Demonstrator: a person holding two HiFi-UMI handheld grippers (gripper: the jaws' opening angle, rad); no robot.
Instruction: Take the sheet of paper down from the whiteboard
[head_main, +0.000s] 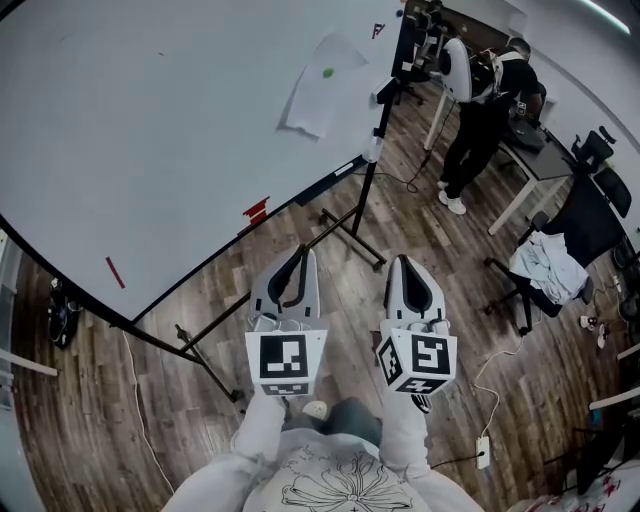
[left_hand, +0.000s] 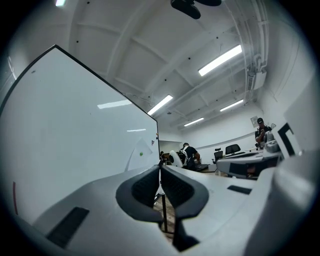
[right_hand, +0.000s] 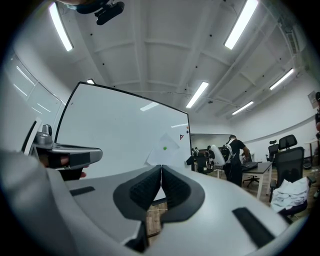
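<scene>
Head view looks down on a rolling whiteboard (head_main: 150, 130) standing on a wood floor (head_main: 330, 200), with both claws held side by side in front of its lower right part and well apart from it. The sheet of paper (head_main: 322, 85) hangs tilted near the whiteboard's upper right corner, pinned by 1 green magnet (head_main: 327, 72); its lower left corner curls off the surface.

The left claw (head_main: 303, 252) is closed, its 2 dark pads meeting at the tips with nothing between them, as the left gripper view confirms (left_hand: 160, 168). The right claw (head_main: 402, 262) is likewise closed and empty in the right gripper view (right_hand: 161, 168). Both point level along the whiteboard's face toward its far end, where the sheet of paper (right_hand: 164, 150) shows beyond the tips.

A red strip (head_main: 257, 210) sits at the whiteboard's bottom edge. Beyond the whiteboard's right end, a person in dark clothes (head_main: 480, 110) stands at a desk (head_main: 545, 165).
</scene>
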